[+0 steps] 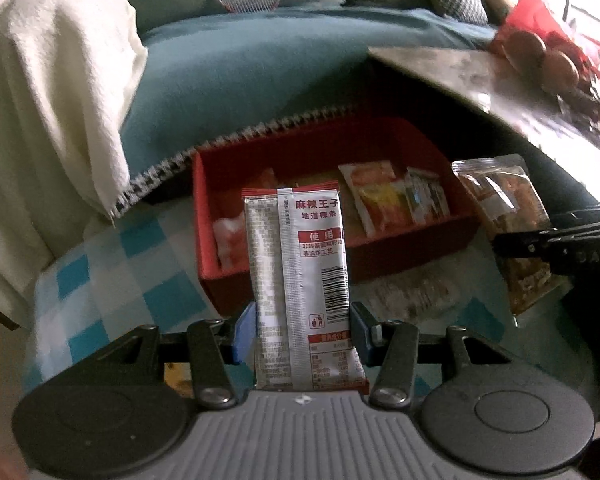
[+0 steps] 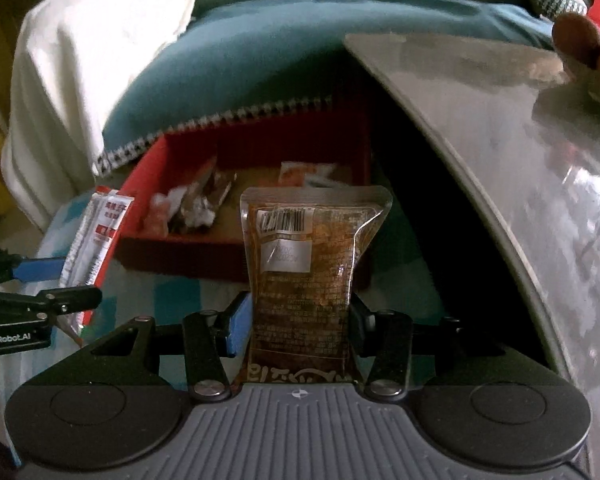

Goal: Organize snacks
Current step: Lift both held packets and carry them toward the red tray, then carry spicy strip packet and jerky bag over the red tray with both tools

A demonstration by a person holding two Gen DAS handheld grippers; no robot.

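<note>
In the left wrist view my left gripper (image 1: 303, 330) is shut on a silver and red snack packet (image 1: 300, 264), held upright in front of a red box (image 1: 380, 258). The box holds several small snack packs (image 1: 384, 196). At the right edge of that view the other gripper (image 1: 540, 246) clamps a clear brown snack pouch (image 1: 512, 216). In the right wrist view my right gripper (image 2: 300, 322) is shut on that clear brown pouch (image 2: 312, 256), upright before the red box (image 2: 172, 256). The silver packet (image 2: 94, 232) and the left gripper (image 2: 40, 284) show at the left.
A blue and white checked cloth (image 1: 112, 280) lies under the box. Behind it are a teal blanket (image 1: 240, 76) and a white cloth (image 1: 56, 80). A grey glossy tabletop (image 2: 520, 160) overhangs on the right, with brown round things (image 1: 540, 56) on it.
</note>
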